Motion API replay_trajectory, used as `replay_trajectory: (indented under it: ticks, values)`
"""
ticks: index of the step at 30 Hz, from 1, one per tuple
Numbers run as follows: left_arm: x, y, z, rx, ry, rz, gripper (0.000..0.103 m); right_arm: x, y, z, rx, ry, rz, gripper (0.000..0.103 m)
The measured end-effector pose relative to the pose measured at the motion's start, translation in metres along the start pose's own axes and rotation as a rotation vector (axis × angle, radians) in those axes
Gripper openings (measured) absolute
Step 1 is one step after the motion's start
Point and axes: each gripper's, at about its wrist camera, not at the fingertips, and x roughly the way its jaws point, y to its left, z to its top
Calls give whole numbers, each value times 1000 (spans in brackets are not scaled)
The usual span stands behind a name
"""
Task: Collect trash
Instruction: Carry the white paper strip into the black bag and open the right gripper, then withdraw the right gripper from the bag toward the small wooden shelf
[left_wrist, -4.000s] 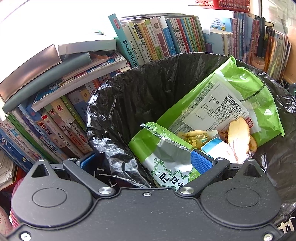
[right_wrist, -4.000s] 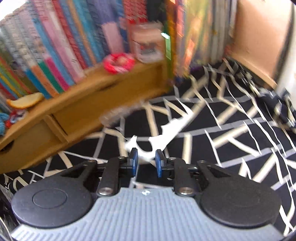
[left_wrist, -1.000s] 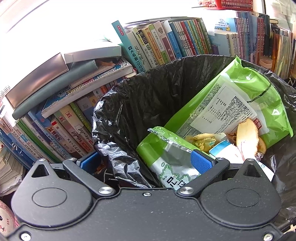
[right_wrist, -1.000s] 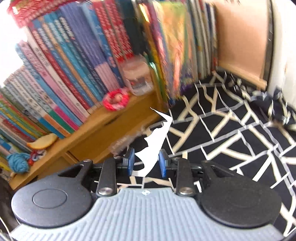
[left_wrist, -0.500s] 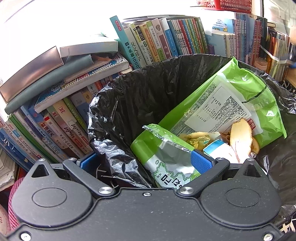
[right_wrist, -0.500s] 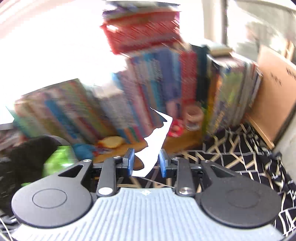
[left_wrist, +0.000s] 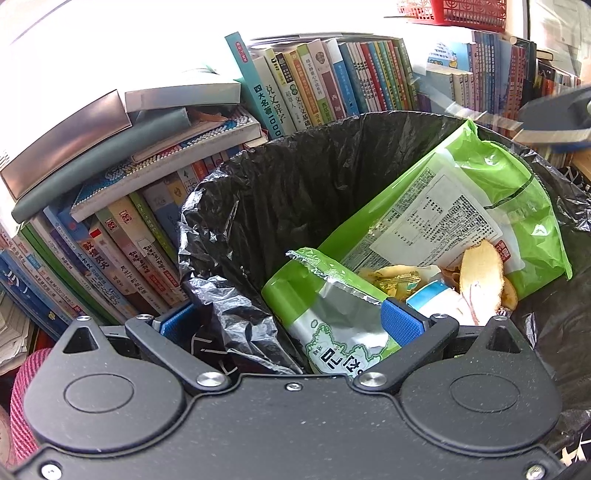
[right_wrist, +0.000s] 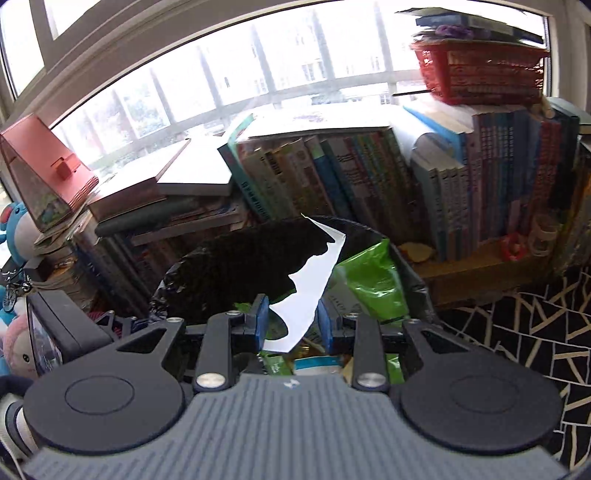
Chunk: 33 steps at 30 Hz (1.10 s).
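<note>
The left gripper (left_wrist: 290, 323) sat at the near rim of the black-lined trash bin (left_wrist: 295, 177), its jaws spread wide astride the liner's edge. The right gripper (right_wrist: 291, 325) hovered over the bin (right_wrist: 236, 269), clenched on a torn white paper scrap (right_wrist: 314, 284) pointing upward. Green snack bags (left_wrist: 480, 206) and peel filled the bin; rows of books (left_wrist: 332, 85) stood behind.

1. The left gripper (left_wrist: 288, 323) has its blue-padded jaws spread wide across the near rim of the black plastic bin liner (left_wrist: 295, 184).
2. A large green snack bag (left_wrist: 480, 206) leans at 2 o'clock.
3. Rows of upright paperback books (left_wrist: 332, 85) stand at 12 o'clock.
</note>
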Motion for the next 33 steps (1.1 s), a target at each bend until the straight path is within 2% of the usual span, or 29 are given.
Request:
replay_trajectory:
  ticks: [8, 11, 16, 27, 33]
  values:
    - [0, -1, -1, 2, -6, 9, 103, 30, 9, -17, -18, 75, 52, 37]
    - [-1, -1, -1, 2, -8, 7, 103, 31, 8, -20, -23, 82, 50, 52]
    - [-1, -1, -1, 1, -7, 8, 103, 31, 4, -20, -11, 80, 47, 59]
    - [-1, -1, -1, 2, -8, 8, 103, 21, 1, -18, 7, 32, 56, 74]
    - [-1, -1, -1, -2, -11, 3, 103, 7, -11, -14, 41, -36, 40, 81]
